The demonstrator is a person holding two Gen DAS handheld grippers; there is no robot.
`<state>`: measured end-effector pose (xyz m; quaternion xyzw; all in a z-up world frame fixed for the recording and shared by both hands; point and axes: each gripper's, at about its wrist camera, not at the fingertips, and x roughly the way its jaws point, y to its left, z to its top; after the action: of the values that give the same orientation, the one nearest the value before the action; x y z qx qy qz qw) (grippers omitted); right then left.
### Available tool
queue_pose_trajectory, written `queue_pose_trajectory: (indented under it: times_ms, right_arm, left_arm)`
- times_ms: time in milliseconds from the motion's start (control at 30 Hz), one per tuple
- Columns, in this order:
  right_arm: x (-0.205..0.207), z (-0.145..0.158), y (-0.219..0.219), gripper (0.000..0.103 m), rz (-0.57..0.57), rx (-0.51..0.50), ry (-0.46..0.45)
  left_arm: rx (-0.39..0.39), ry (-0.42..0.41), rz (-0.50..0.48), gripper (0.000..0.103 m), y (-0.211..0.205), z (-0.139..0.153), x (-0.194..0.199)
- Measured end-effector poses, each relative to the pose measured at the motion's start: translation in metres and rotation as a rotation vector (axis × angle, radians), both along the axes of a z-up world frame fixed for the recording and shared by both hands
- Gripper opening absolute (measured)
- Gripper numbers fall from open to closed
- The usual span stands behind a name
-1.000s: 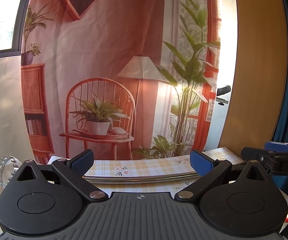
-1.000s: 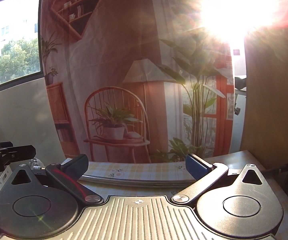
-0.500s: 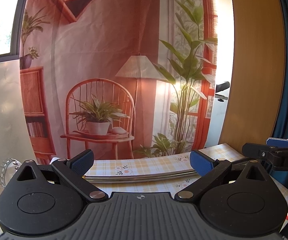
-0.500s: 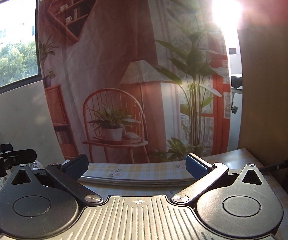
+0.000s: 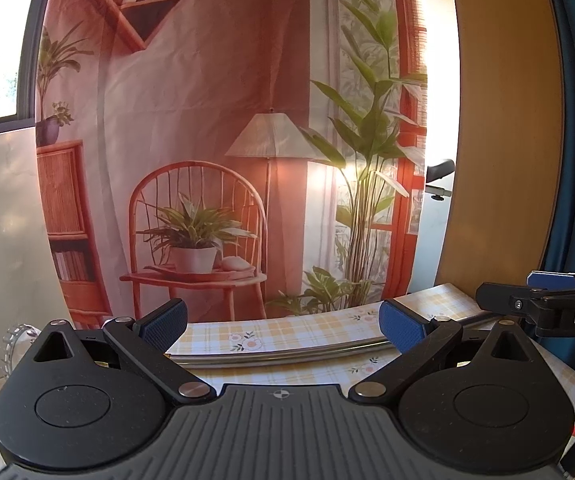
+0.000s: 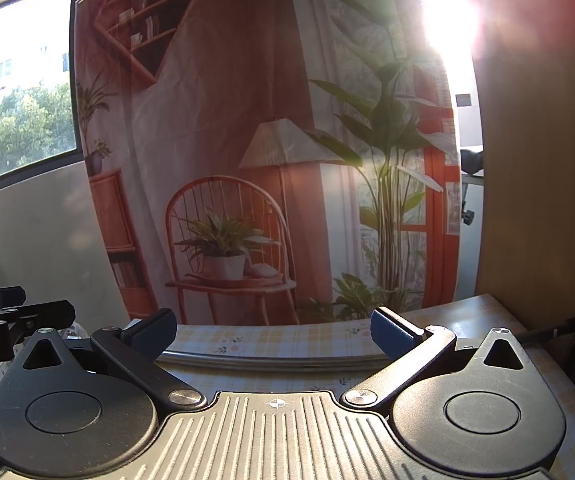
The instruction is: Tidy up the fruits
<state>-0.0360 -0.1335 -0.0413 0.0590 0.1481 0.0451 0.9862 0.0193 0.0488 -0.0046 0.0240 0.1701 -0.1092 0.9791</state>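
No fruit shows in either view. My left gripper (image 5: 283, 320) is open, its blue pads wide apart with nothing between them, held level above a table with a yellow checked floral cloth (image 5: 287, 332). My right gripper (image 6: 273, 328) is open too and holds nothing, over the same cloth (image 6: 271, 340). The right gripper (image 5: 543, 304) appears at the right edge of the left wrist view, and the left gripper (image 6: 11, 320) at the left edge of the right wrist view. Both point at the backdrop, so the table surface close below is hidden.
A printed fabric backdrop (image 5: 227, 140) of a chair, lamp and plants hangs behind the table. A metal rail (image 5: 287, 354) runs across the cloth. A glass dish rim (image 5: 17, 338) sits at far left. A wooden panel (image 5: 495, 140) stands right. Sun glare (image 6: 447, 12) washes the upper right.
Both grippers have tilted or shifted slightly, so the backdrop sits a little differently and the glare has moved right. Both stay open.
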Motion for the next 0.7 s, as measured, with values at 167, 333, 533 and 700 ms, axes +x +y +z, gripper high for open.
queue_pose_trajectory:
  times_ms: [167, 333, 533, 700]
  right_arm:
    - [-0.0006, -0.0002, 0.0002, 0.103, 0.0, -0.001, -0.001]
    - [-0.0004, 0.0001, 0.0001, 0.103, -0.001, 0.0, 0.0]
    - [-0.0003, 0.0001, 0.0004, 0.103, -0.001, 0.001, 0.001]
    - [-0.0014, 0.0, 0.0002, 0.103, -0.001, 0.003, 0.003]
  left_arm:
    - [0.006, -0.006, 0.0, 0.103, 0.0007, 0.0008, -0.0012]
    - [0.01, -0.011, -0.003, 0.103, 0.001, 0.0012, -0.0018]
    - [0.011, -0.014, -0.005, 0.103, 0.0014, 0.0018, -0.0019]
    - [0.018, -0.017, -0.007, 0.103, 0.0005, 0.0022, -0.0024]
